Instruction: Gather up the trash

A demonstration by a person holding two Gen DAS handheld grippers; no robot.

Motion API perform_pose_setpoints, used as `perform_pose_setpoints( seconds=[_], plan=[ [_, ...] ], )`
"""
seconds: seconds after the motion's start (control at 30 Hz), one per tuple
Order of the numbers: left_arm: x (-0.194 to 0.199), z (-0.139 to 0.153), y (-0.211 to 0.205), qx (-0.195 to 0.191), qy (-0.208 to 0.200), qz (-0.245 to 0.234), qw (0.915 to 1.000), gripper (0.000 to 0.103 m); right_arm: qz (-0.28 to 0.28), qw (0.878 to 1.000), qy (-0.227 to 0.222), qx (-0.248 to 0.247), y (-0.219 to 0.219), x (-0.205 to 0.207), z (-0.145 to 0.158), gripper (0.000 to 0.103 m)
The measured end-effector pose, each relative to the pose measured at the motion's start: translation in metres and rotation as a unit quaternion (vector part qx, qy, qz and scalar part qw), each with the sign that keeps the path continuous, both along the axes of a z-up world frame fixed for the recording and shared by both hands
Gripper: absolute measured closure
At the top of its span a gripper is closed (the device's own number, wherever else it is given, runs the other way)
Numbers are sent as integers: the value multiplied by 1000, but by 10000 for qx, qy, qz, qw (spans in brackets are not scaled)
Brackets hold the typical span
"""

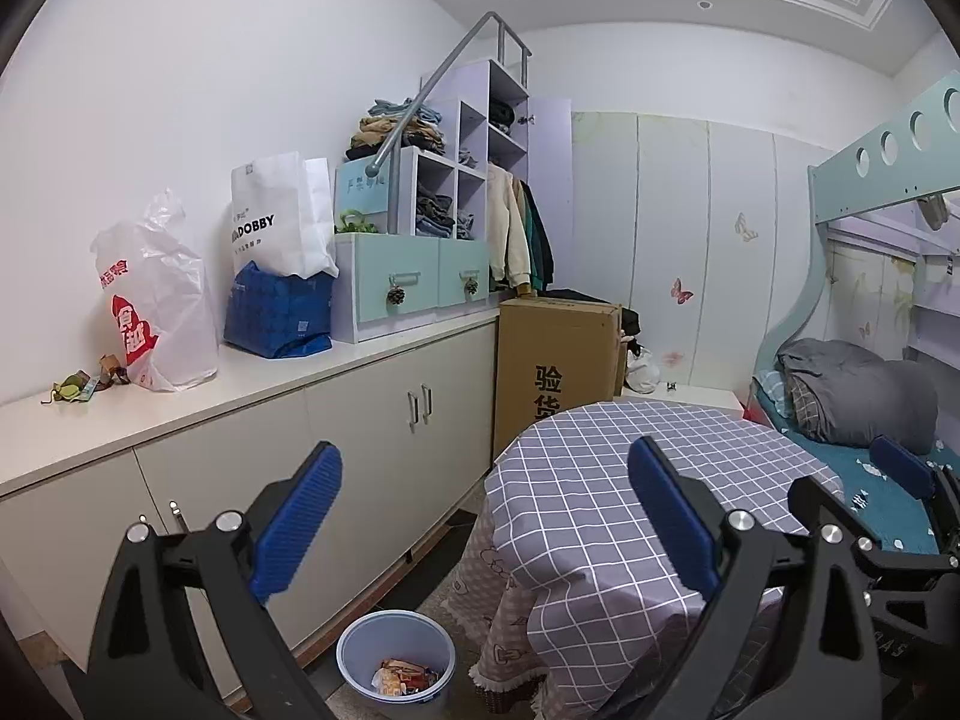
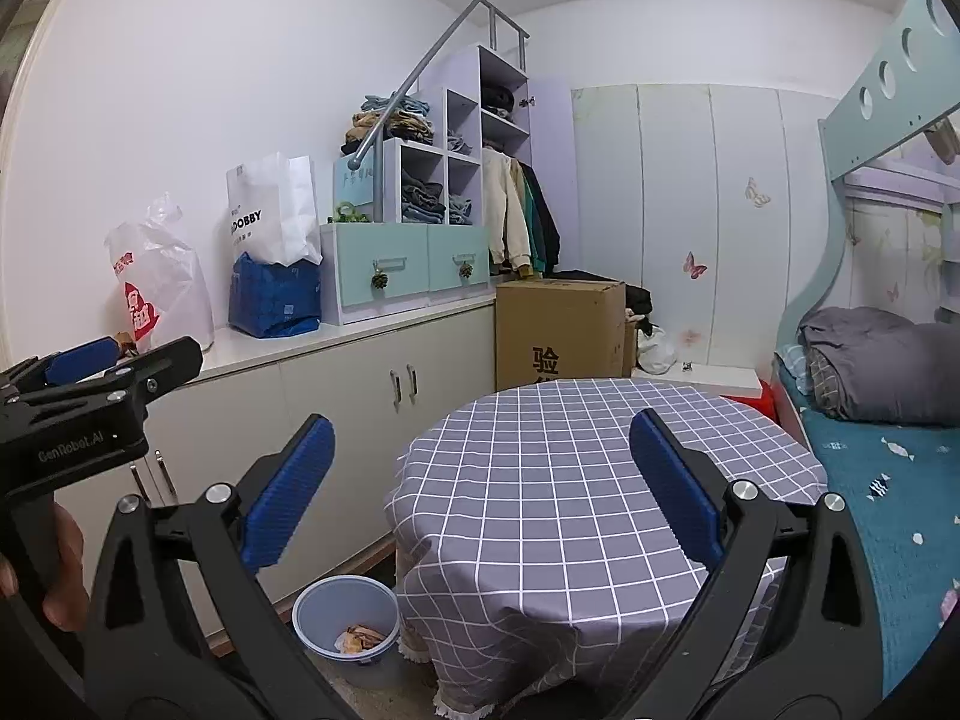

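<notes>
Here both grippers, left gripper (image 1: 486,516) and right gripper (image 2: 483,489), gape empty over the table (image 2: 540,480)

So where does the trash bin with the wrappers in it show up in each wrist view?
Left wrist view: the trash bin sits at bottom centre, on the floor between the cabinet and the draped table, wrappers inside.
Right wrist view: the trash bin is at lower left of centre, close against the tablecloth's hanging edge.
Shared landmark: the cardboard box behind the table.
</notes>
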State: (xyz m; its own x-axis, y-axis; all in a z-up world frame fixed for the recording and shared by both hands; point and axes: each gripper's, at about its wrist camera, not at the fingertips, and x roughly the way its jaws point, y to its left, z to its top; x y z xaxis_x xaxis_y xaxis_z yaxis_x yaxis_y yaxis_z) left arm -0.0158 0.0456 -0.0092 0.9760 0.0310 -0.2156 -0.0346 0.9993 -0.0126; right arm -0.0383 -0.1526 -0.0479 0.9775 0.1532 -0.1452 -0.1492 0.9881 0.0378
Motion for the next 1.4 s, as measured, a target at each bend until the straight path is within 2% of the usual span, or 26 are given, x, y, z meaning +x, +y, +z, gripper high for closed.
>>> perform_pose_setpoints(
  seconds=[1.4],
  plan=[
    [6,-11,-7,77,103,-220,9997,9,-41,9999,128,-40,8,2,-11,6]
  ],
)
